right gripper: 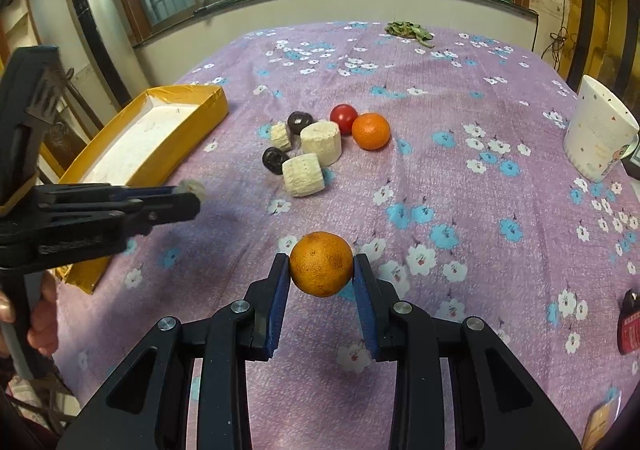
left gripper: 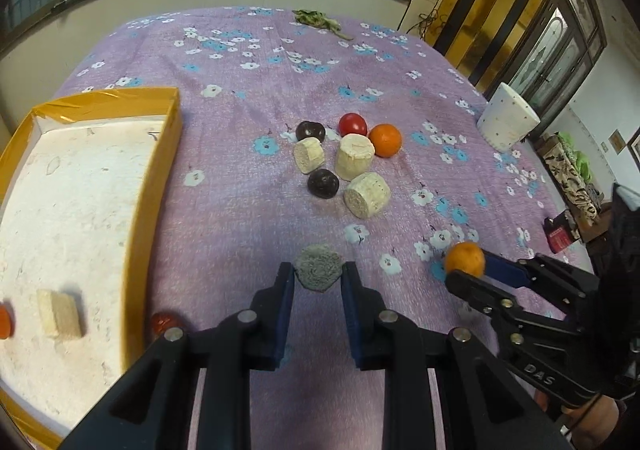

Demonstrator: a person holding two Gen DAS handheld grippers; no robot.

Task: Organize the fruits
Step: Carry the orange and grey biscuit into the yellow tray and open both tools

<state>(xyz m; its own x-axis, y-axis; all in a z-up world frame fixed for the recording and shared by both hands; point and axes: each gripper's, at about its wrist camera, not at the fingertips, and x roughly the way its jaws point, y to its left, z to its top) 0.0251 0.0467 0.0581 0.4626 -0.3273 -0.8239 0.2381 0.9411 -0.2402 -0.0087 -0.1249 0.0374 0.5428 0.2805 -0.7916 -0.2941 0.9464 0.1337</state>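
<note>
My left gripper (left gripper: 318, 274) clamped a grey fuzzy lump (left gripper: 319, 266). My right gripper (right gripper: 321, 270) pinched an orange (right gripper: 321, 269) above the floral cloth (right gripper: 460, 177).

purple floral bed (left gripper: 224, 209) bears box (left gripper: 160, 153), fruits (left gripper: 348, 153), cup (left gripper: 506, 121)

Bare cloth (right gripper: 460, 209) before the fruit cluster (right gripper: 320, 145) (box (right gripper: 160, 153) flanks left).

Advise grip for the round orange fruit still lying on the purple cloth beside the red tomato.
Grip the round orange fruit across its widest middle, coming from above with one finger on its open near side and one on its far side. The red tomato touches its left rear and the tall pale corn-cob chunk stands close on its left, so a left-right pinch would likely bump them.
</note>
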